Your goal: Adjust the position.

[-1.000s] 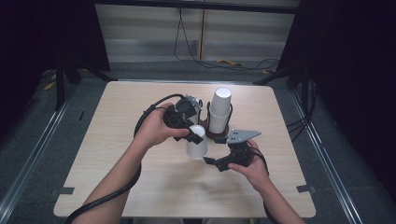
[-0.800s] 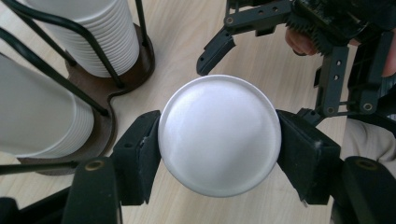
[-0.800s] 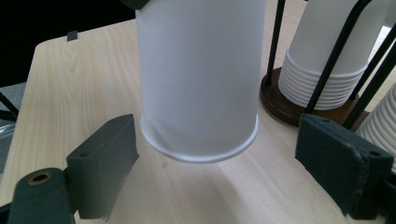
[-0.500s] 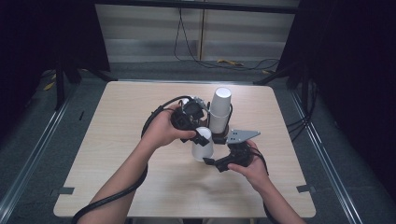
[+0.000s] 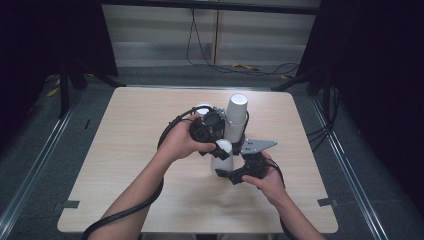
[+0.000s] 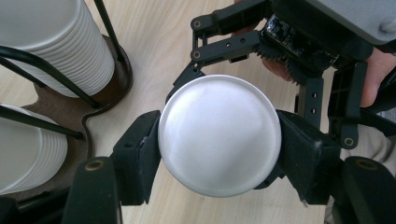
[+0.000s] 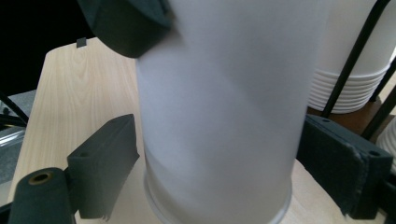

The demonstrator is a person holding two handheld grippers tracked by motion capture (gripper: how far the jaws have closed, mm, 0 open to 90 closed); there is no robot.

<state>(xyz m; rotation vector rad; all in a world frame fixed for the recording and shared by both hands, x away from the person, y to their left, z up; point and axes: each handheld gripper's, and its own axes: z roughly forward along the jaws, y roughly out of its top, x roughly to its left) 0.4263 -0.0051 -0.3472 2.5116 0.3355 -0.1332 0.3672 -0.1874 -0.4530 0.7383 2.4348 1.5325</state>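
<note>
Left claw [image 5: 220, 148] carried inverted cup [image 6: 219, 134] rightward, clamped on base. Right claw [image 7: 219, 184] open around lower wall; premature release risks toppling on desk [image 5: 130, 150].

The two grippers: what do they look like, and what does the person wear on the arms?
Both grippers are black. The left gripper has thick black jaw pads and brass-coloured rivets at the joints. The right gripper has perforated black linkage bars and a grey three-cornered plate on top. A thick black cable trails under the left forearm. Both forearms are bare, with no sleeves in view.
</note>
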